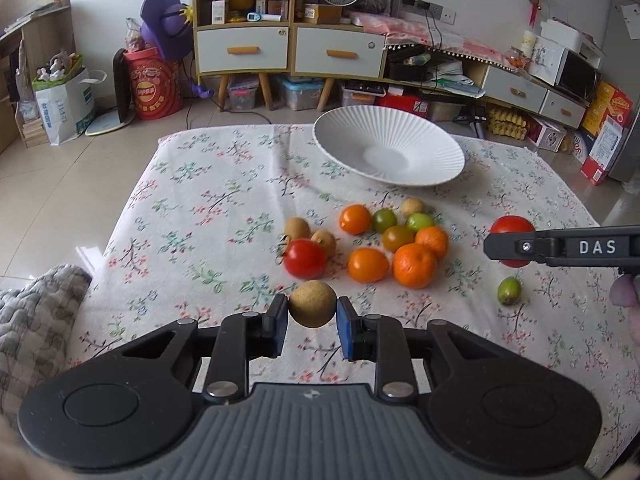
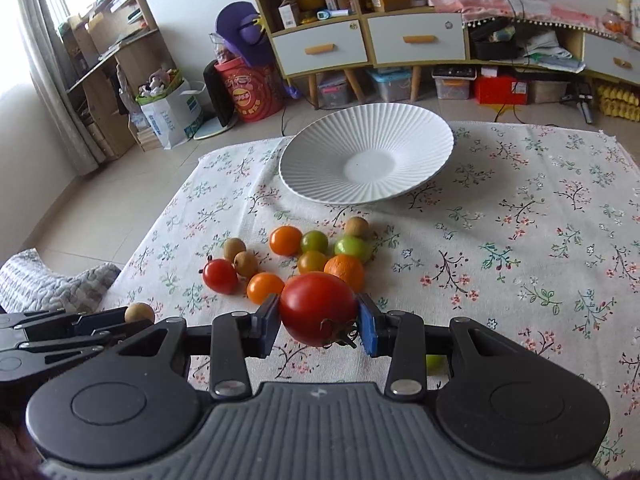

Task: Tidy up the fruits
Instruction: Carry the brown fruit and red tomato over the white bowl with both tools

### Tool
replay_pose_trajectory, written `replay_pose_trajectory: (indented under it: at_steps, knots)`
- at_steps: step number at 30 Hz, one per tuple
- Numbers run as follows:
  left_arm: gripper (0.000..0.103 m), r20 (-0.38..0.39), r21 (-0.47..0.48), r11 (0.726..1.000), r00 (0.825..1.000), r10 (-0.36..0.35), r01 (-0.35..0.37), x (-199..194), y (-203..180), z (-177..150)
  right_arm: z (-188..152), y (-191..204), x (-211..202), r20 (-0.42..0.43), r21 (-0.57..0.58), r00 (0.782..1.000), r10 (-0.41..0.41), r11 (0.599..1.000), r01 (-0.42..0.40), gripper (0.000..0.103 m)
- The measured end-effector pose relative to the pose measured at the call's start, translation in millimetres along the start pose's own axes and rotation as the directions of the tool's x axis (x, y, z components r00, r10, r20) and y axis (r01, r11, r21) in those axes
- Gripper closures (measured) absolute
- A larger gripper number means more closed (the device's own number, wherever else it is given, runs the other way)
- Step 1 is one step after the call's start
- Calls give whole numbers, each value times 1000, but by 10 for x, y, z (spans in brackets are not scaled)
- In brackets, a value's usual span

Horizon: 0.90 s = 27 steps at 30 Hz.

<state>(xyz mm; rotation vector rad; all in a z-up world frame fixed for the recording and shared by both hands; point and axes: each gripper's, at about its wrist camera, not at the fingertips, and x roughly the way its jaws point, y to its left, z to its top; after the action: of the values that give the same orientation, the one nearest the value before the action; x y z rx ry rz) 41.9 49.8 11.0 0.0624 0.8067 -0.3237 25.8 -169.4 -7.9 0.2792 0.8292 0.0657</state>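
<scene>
My left gripper (image 1: pixel 312 312) is shut on a tan longan (image 1: pixel 312 303), held above the floral cloth in front of the fruit pile. My right gripper (image 2: pixel 319 320) is shut on a red tomato (image 2: pixel 318 308); it shows in the left wrist view (image 1: pixel 513 240) at the right. The left gripper with its longan (image 2: pixel 139 313) shows at the left of the right wrist view. The pile (image 1: pixel 384 240) holds another red tomato (image 1: pixel 305 258), oranges, green fruits and longans. A white ribbed plate (image 1: pixel 340 144) stands empty behind the pile.
A lone green fruit (image 1: pixel 509 290) lies right of the pile, under the right gripper. A grey quilted cloth (image 1: pixel 28 320) lies at the table's left edge. Cabinets (image 1: pixel 288 48), boxes and bags stand on the floor beyond the table.
</scene>
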Motion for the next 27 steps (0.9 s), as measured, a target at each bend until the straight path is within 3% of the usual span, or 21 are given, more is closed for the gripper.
replay_pose_trajectory:
  at_steps: [5, 10, 21, 27]
  knots:
    - [82, 29, 1, 999, 999, -34, 34, 112, -226, 200, 179, -100, 102, 2, 35, 1000, -16, 999, 16, 66]
    - [82, 77, 34, 997, 995, -65, 62, 230, -422, 430, 404, -207, 223, 34, -1, 999, -42, 999, 42, 66]
    - [82, 134, 136, 984, 982, -130, 112, 815, -682, 872, 761, -416, 516, 75, -73, 993, 88, 994, -83, 66]
    - [82, 112, 154, 984, 987, -112, 94, 1199, -701, 937, 860, -487, 745, 33, -140, 996, 84, 987, -79, 66]
